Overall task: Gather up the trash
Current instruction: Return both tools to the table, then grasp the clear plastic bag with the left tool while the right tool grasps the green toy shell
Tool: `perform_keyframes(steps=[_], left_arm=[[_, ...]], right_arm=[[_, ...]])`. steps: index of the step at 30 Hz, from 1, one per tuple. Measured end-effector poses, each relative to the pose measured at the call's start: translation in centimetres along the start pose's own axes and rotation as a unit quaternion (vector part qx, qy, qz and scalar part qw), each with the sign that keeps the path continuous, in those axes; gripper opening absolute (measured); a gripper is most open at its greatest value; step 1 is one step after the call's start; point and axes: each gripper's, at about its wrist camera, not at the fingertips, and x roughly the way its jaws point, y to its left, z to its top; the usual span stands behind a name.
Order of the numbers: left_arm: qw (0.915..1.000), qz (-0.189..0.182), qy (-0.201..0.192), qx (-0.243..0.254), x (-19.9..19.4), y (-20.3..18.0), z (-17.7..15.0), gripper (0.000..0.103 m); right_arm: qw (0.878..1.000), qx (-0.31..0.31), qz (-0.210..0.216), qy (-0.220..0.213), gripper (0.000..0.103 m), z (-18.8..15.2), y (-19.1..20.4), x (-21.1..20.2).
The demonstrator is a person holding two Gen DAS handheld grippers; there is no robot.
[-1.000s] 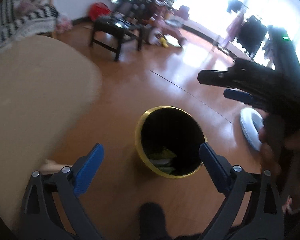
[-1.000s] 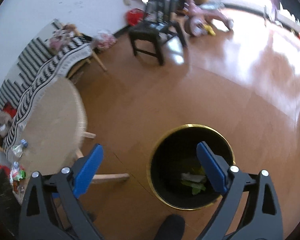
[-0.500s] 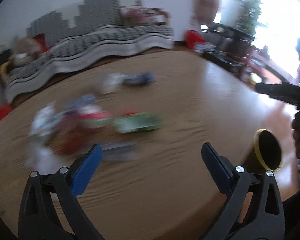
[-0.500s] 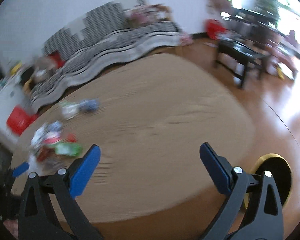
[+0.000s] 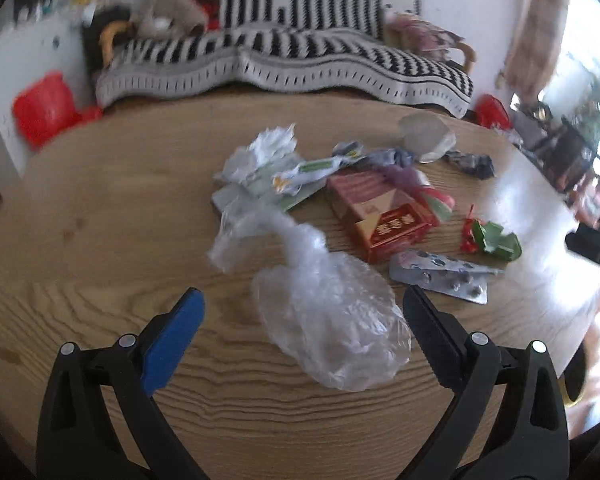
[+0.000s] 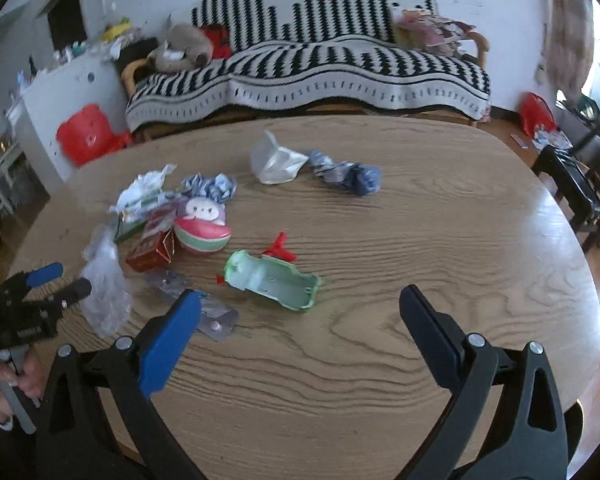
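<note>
Trash lies scattered on a round wooden table (image 5: 80, 360) (image 6: 420, 240). A crumpled clear plastic bag (image 5: 332, 320) (image 6: 106, 292) sits between the open fingers of my left gripper (image 5: 302, 308). Beyond it lie a red carton (image 5: 380, 216) (image 6: 150, 250), a silver pill blister (image 5: 440, 276) (image 6: 216, 320), a green plastic piece (image 5: 496, 240) (image 6: 274, 280) and white wrappers (image 5: 260, 160). My right gripper (image 6: 300, 308) is open just in front of the green piece, holding nothing. The left gripper (image 6: 56, 282) shows at the left edge of the right wrist view.
A pink-and-green ball toy (image 6: 202, 228), a clear cup (image 6: 276, 160) (image 5: 424, 136) and a blue crumpled wrapper (image 6: 348, 174) lie further back. A striped sofa (image 6: 320, 60) stands behind the table. The gold bin's rim (image 5: 572, 392) shows low at the right.
Both grippers have swung up from over the gold-rimmed bin on the floor to face the tabletop. They now hover close above the trash, still open.
</note>
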Motion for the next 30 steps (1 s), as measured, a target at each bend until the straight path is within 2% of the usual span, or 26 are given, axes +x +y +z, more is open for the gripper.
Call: perform_keyframes(steps=[3, 15, 21, 22, 23, 24, 25, 26, 27, 28, 30], left_arm=[[0.9995, -0.011, 0.015, -0.026, 0.7, 0.4, 0.0, 0.096], [0.9982, 0.019, 0.034, -0.045, 4.8, -0.9, 0.7, 0.096], [0.9978, 0.034, 0.034, -0.046, 5.8, -1.4, 0.7, 0.095], [0.9979, 0.038, 0.031, -0.041, 5.8, -1.7, 0.6, 0.09], [0.998, 0.041, 0.029, -0.038, 5.6, -1.8, 0.6, 0.077], [0.9982, 0.043, 0.026, -0.033, 5.5, -2.0, 0.7, 0.07], [0.9983, 0.044, 0.025, -0.03, 5.4, -2.2, 0.6, 0.059], [0.9984, 0.041, 0.025, -0.029, 5.3, -2.2, 0.6, 0.047], [0.9986, 0.038, 0.025, -0.029, 5.1, -2.2, 0.6, 0.04], [0.9986, 0.035, 0.026, -0.03, 5.1, -2.2, 0.6, 0.031], [0.9986, 0.028, 0.029, -0.035, 4.9, -2.0, 0.5, 0.024]], right_arm=[[1.0, 0.008, 0.005, 0.015, 0.096, -0.1, -0.3, 1.4], [0.996, 0.051, -0.003, 0.071, 0.096, 0.5, 1.2, 7.9], [0.994, 0.074, -0.012, 0.083, 0.096, 0.7, 1.3, 9.8], [0.993, 0.078, -0.013, 0.084, 0.096, 0.7, 1.3, 9.9], [0.993, 0.079, -0.012, 0.084, 0.096, 0.8, 1.2, 10.0], [0.993, 0.08, -0.013, 0.084, 0.096, 0.8, 1.2, 10.1], [0.993, 0.08, -0.012, 0.083, 0.096, 0.8, 1.2, 10.1], [0.994, 0.076, -0.014, 0.083, 0.09, 0.8, 1.3, 10.0], [0.994, 0.071, -0.017, 0.08, 0.08, 0.9, 1.3, 9.9], [0.994, 0.067, -0.018, 0.08, 0.08, 1.0, 1.4, 9.9], [0.994, 0.066, -0.01, 0.083, 0.08, 0.9, 1.3, 9.8]])
